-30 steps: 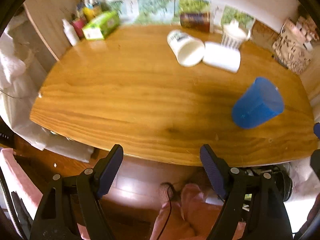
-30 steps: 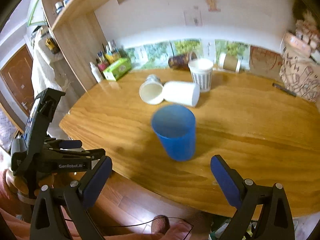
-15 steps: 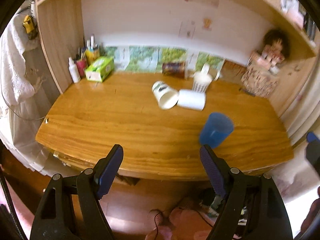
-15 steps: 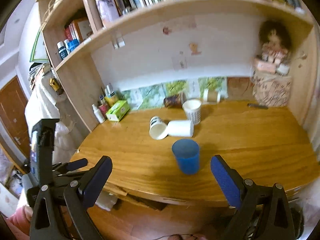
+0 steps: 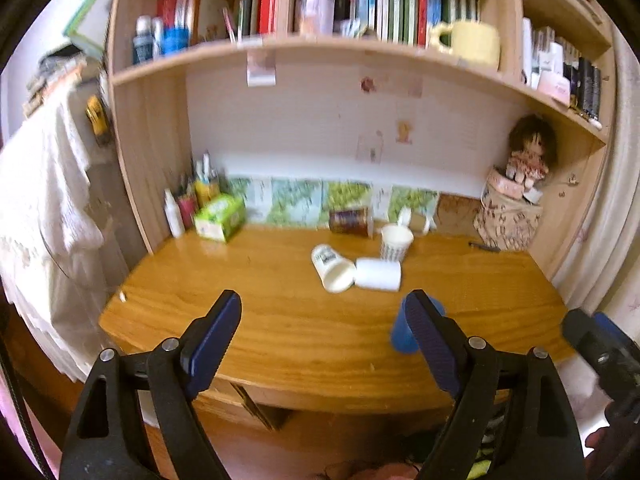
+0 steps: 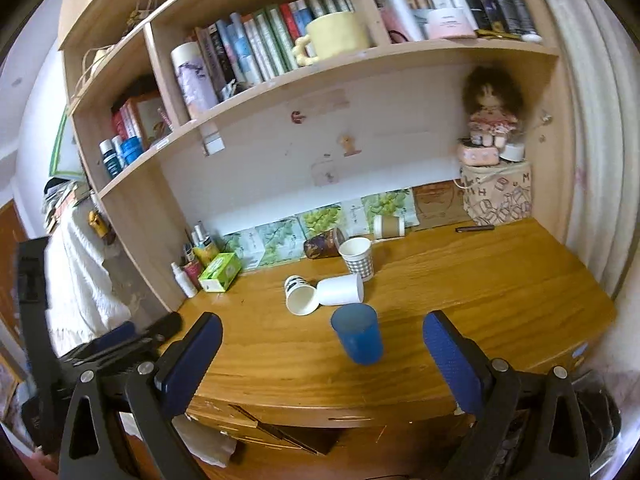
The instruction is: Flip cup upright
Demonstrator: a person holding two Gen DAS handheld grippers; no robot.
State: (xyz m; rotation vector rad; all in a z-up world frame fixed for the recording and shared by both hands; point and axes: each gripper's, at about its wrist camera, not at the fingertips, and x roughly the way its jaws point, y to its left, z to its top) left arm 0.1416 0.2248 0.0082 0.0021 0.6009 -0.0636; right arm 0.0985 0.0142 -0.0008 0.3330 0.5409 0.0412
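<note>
A blue plastic cup (image 6: pixel 357 338) stands upright, mouth up, near the front edge of the wooden desk (image 6: pixel 480 288). In the left wrist view the blue cup (image 5: pixel 400 334) is partly hidden behind my right finger. My left gripper (image 5: pixel 324 344) is open and empty, held back off the desk's front edge. My right gripper (image 6: pixel 322 360) is open and empty, also back from the desk, with the cup well ahead between its fingers. The left gripper also shows in the right wrist view (image 6: pixel 120 340) at the left.
Two white paper cups (image 6: pixel 340 290) lie on their sides behind the blue cup. A checked paper cup (image 6: pixel 357 258) stands upright behind them. A green tissue box (image 6: pixel 220 272), bottles, a brown tin and a patterned bag line the back. Bookshelves hang above.
Both grippers have pulled back and up from the desk, so the whole desk and shelves now show. The blue cup stays upright where it stood.
</note>
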